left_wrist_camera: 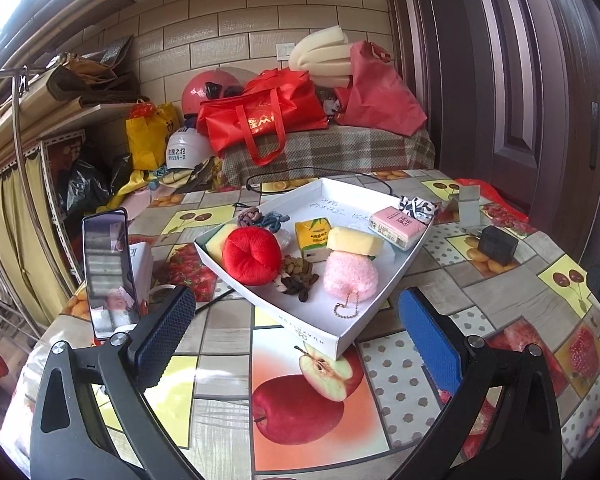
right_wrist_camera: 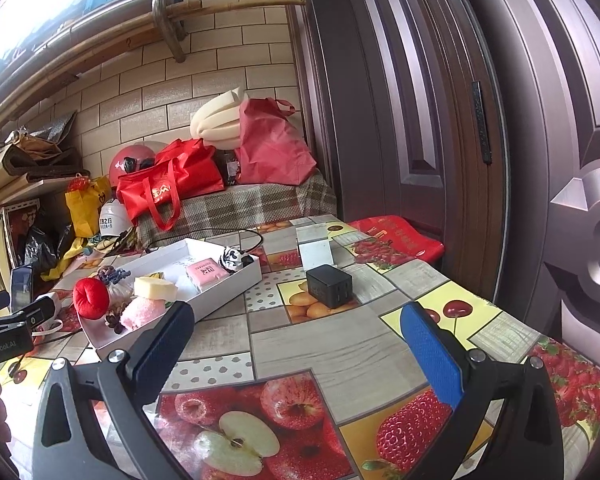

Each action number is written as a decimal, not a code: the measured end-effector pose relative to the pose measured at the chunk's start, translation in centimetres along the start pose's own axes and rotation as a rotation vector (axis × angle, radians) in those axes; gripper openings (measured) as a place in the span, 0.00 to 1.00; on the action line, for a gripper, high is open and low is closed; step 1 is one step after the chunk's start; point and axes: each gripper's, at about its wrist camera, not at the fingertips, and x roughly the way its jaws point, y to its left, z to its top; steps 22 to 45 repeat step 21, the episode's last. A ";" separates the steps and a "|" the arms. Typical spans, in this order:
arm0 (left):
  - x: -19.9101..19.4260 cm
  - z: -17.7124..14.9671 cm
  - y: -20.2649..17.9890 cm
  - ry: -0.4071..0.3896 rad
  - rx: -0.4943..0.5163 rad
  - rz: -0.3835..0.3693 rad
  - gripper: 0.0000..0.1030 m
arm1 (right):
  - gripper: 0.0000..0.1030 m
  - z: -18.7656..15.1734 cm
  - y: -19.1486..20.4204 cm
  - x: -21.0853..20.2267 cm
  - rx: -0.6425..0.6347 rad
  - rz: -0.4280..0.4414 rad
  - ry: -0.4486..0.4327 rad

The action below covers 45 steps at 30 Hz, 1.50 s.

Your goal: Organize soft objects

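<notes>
Left wrist view shows the left gripper point(left_wrist_camera: 296, 320) and right gripper point(right_wrist_camera: 296, 344) both wide open and empty, while the red plush cushion point(left_wrist_camera: 252, 255), centre-left in the white tray point(left_wrist_camera: 340, 340), looks light and squashy, best pinched across its middle.

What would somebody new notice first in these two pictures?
Probably the white tray in the middle of the fruit-print tablecloth, crowded with soft things: a bright red plush cushion at its left end and a fluffy pink puff beside it. Next, the black charger block sitting alone on the cloth to the tray's right. Both grippers hover open and empty.
</notes>
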 end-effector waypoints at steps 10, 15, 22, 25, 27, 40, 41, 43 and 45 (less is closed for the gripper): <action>0.9 0.0 0.0 0.057 -0.022 0.010 1.00 | 1.00 -0.1 -0.1 -0.1 0.003 -0.004 0.000; 1.0 0.1 0.1 0.061 -0.023 0.009 1.00 | 1.00 -0.2 -0.1 0.1 -0.001 -0.005 0.006; 1.2 0.0 0.4 0.058 -0.036 0.009 1.00 | 1.00 -0.2 -0.2 0.1 0.005 -0.004 0.005; 1.2 0.0 0.4 0.058 -0.036 0.009 1.00 | 1.00 -0.2 -0.2 0.1 0.005 -0.004 0.005; 1.2 0.0 0.4 0.058 -0.036 0.009 1.00 | 1.00 -0.2 -0.2 0.1 0.005 -0.004 0.005; 1.2 0.0 0.4 0.058 -0.036 0.009 1.00 | 1.00 -0.2 -0.2 0.1 0.005 -0.004 0.005; 1.2 0.0 0.4 0.058 -0.036 0.009 1.00 | 1.00 -0.2 -0.2 0.1 0.005 -0.004 0.005; 1.2 0.0 0.4 0.058 -0.036 0.009 1.00 | 1.00 -0.2 -0.2 0.1 0.005 -0.004 0.005; 1.2 0.0 0.4 0.058 -0.036 0.009 1.00 | 1.00 -0.2 -0.2 0.1 0.005 -0.004 0.005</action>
